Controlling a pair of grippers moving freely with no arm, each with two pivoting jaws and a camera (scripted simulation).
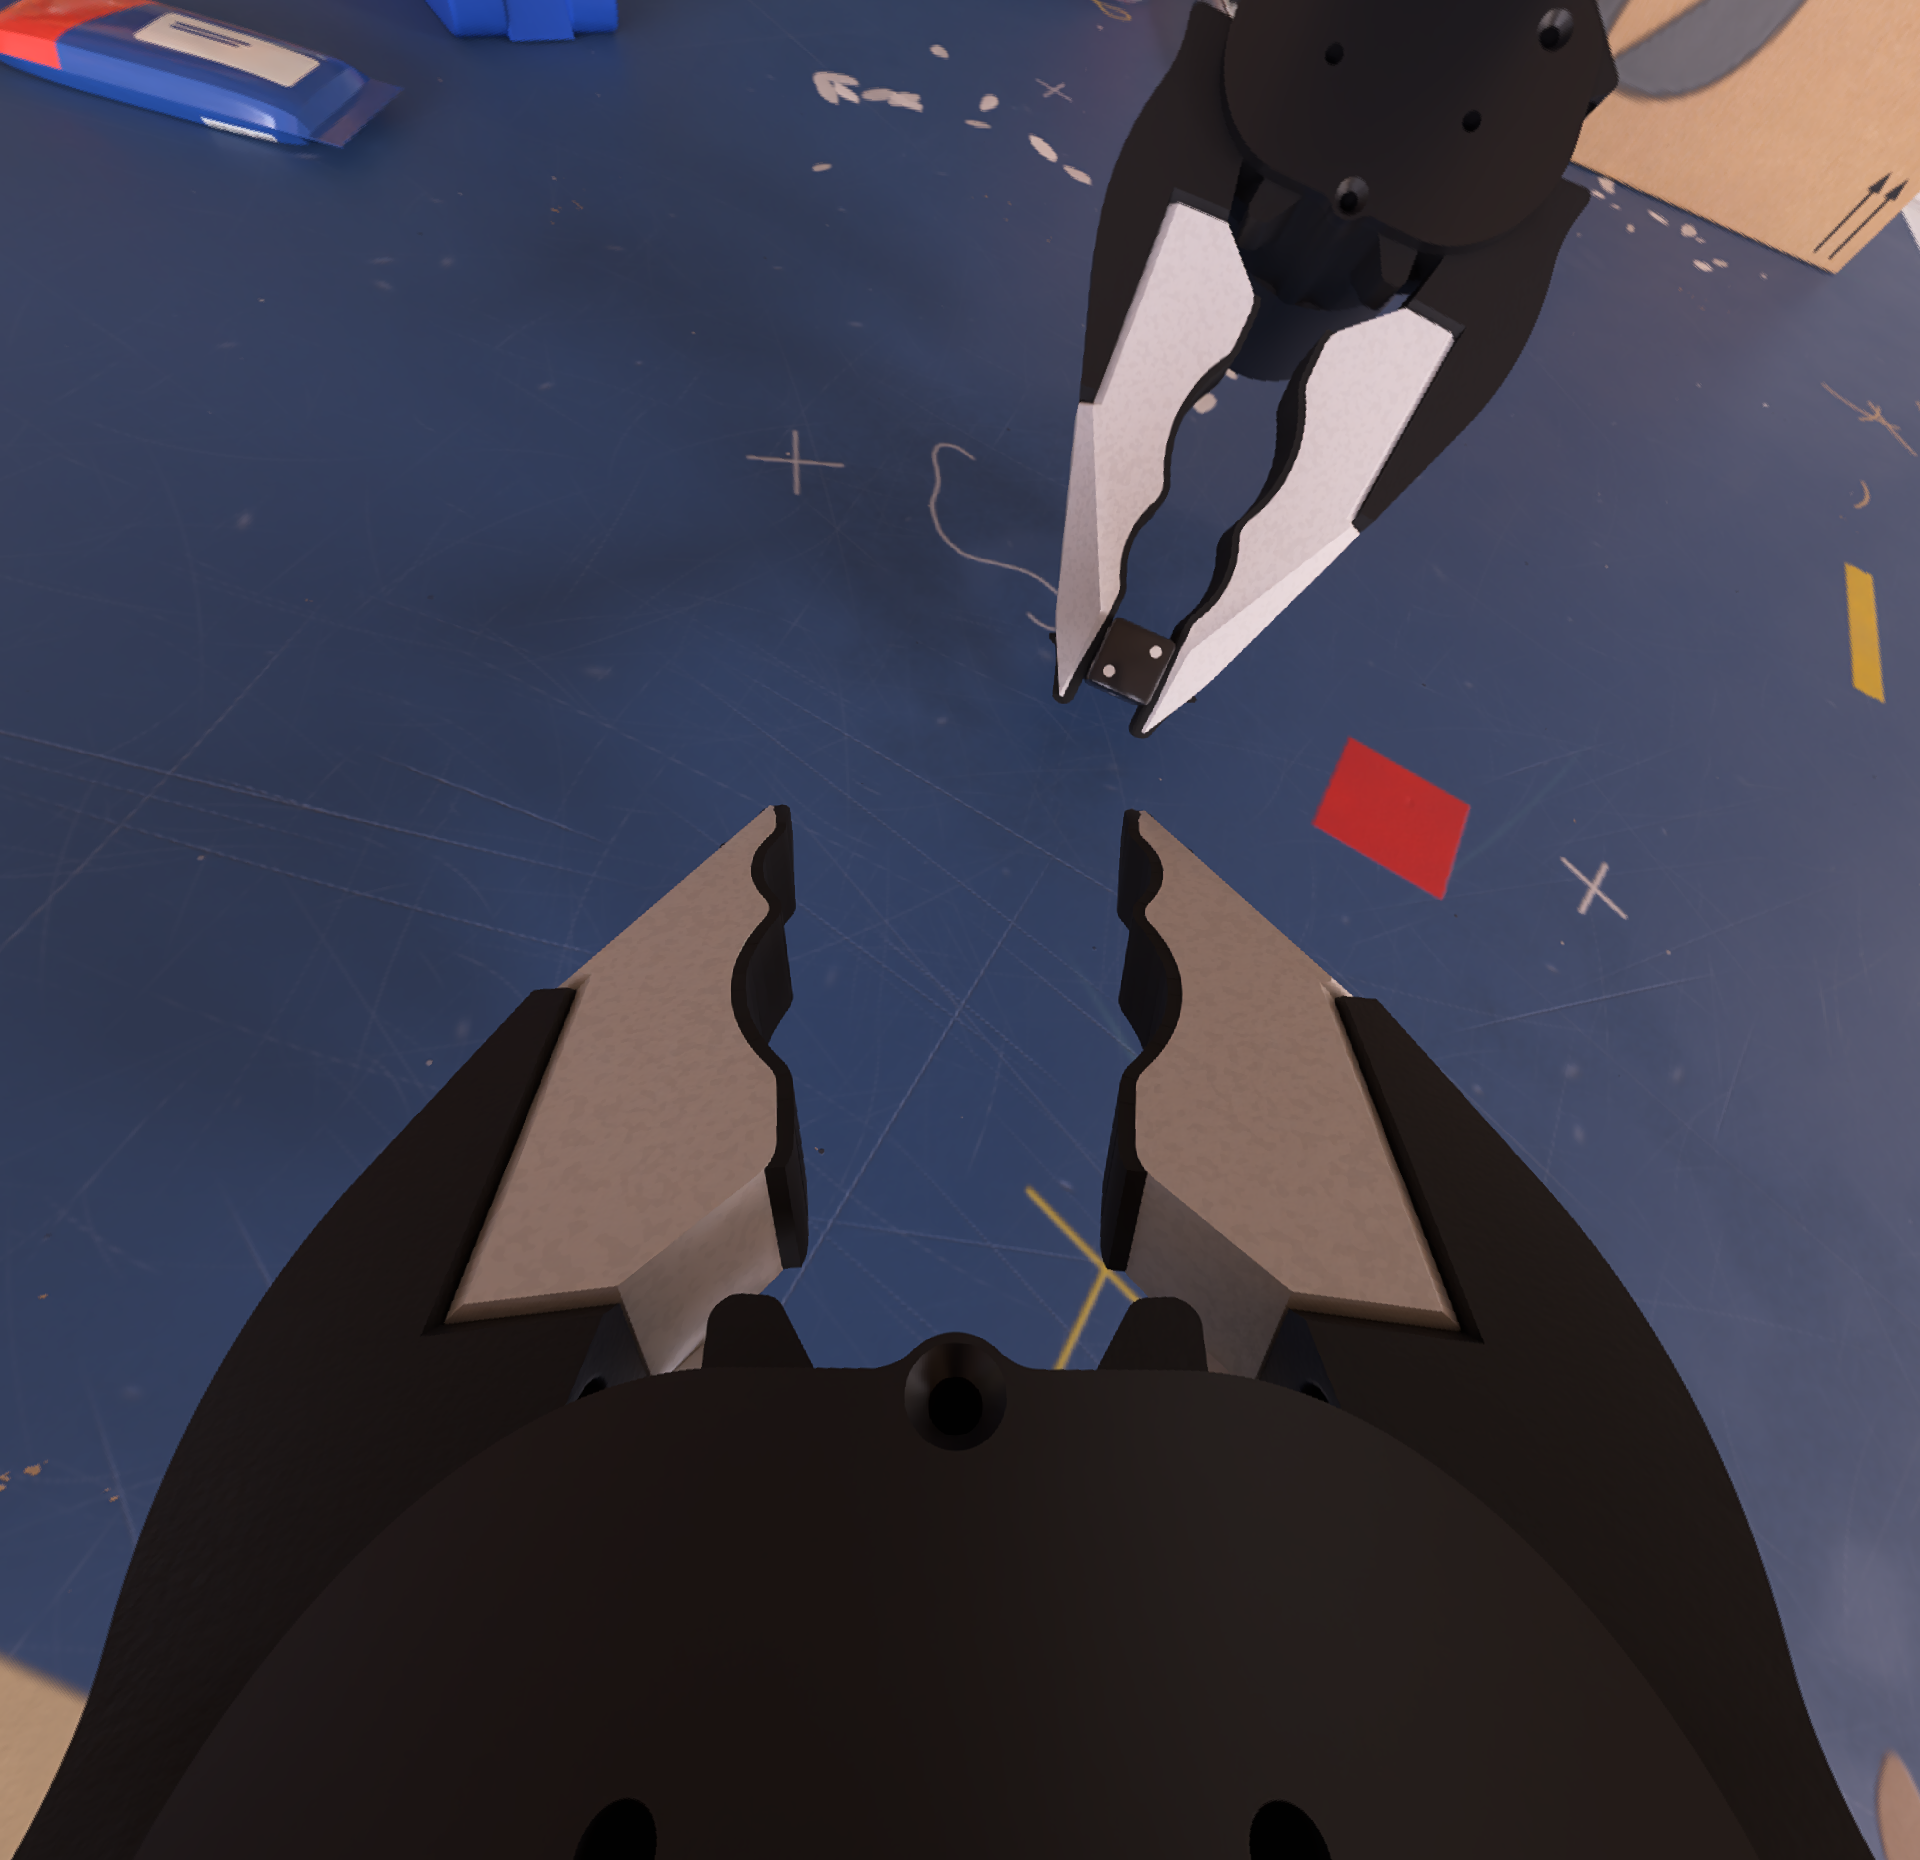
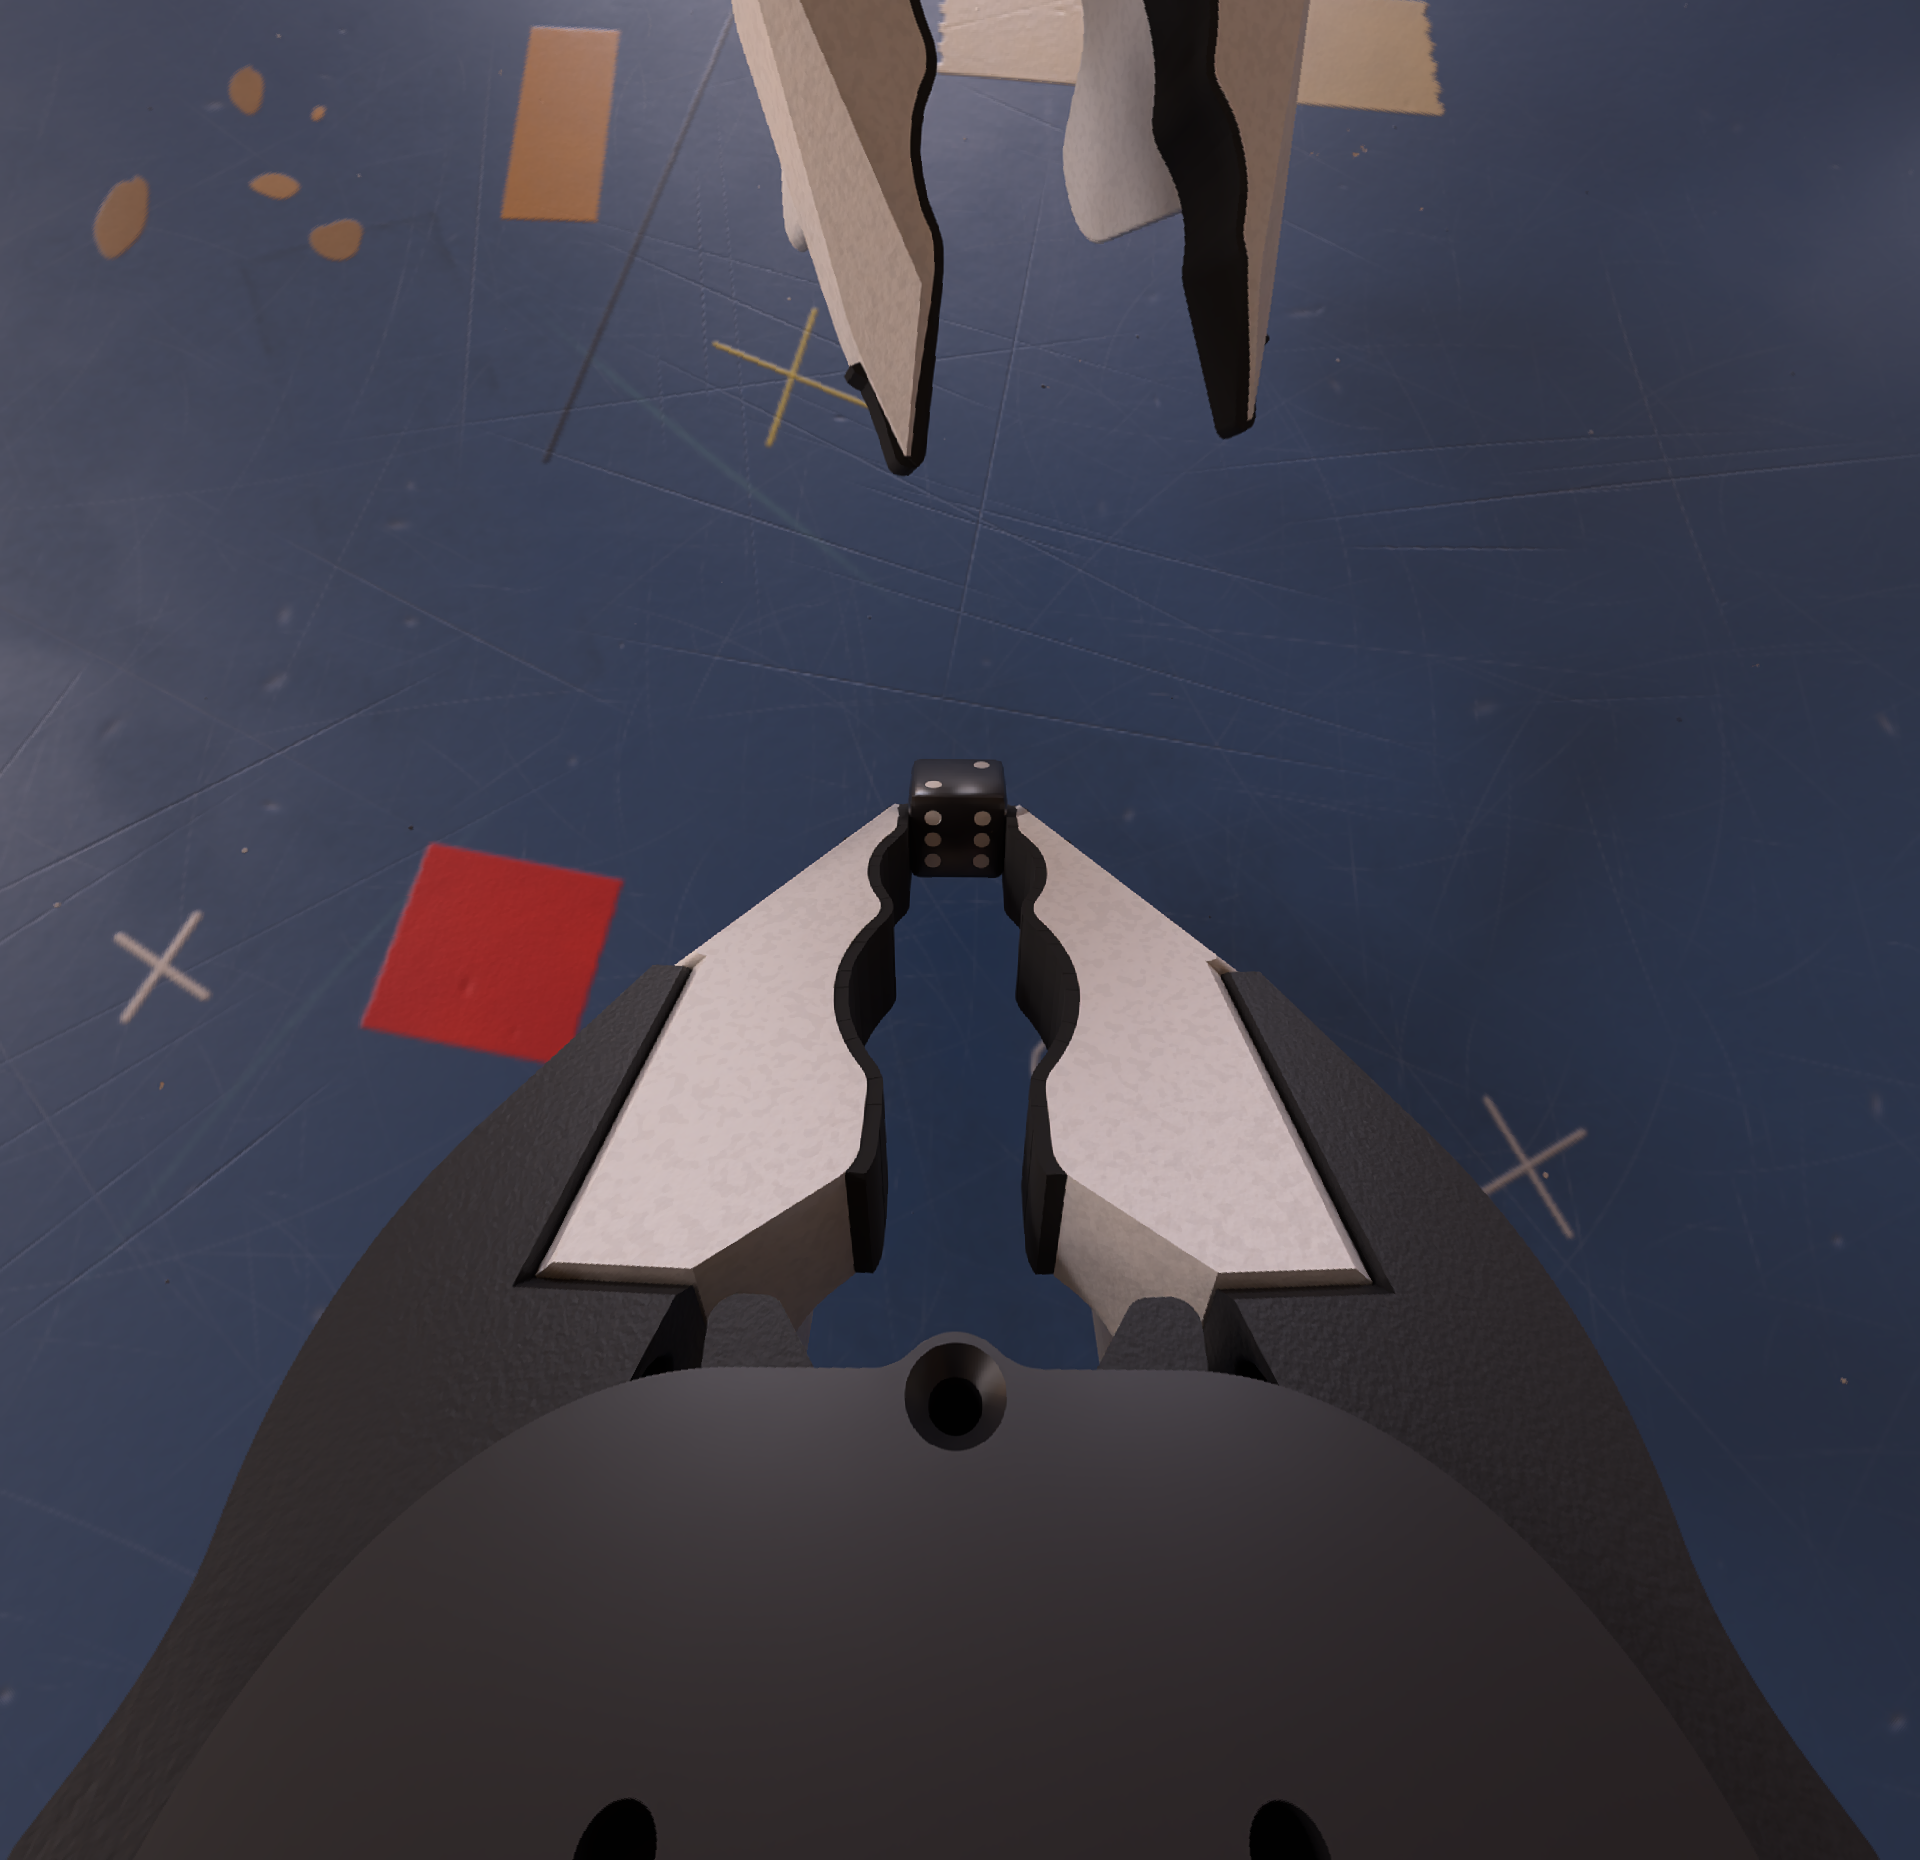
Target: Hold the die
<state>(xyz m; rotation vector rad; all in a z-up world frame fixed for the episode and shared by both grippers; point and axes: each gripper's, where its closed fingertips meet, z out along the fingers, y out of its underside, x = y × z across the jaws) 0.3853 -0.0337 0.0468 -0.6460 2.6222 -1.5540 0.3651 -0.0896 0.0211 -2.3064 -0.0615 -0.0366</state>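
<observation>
Right gripper (image 2: 956, 823) pinching the black die (image 2: 957, 821) at its fingertips over the blue tabletop (image 2: 312, 615); my left gripper (image 1: 956, 823) spread, empty, near.

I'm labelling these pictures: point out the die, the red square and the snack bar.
die (image 2: 957, 831): right wrist view, its six-dot face.
red square (image 2: 492, 950): right wrist view, its middle.
snack bar (image 1: 187, 63): left wrist view, middle of its wrapper.

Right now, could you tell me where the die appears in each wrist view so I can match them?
Left wrist view: die right of centre, pinched at the tips of the right gripper.
Right wrist view: die at centre, between its own fingertips.
Shared landmark: red square on the blue surface.
</observation>
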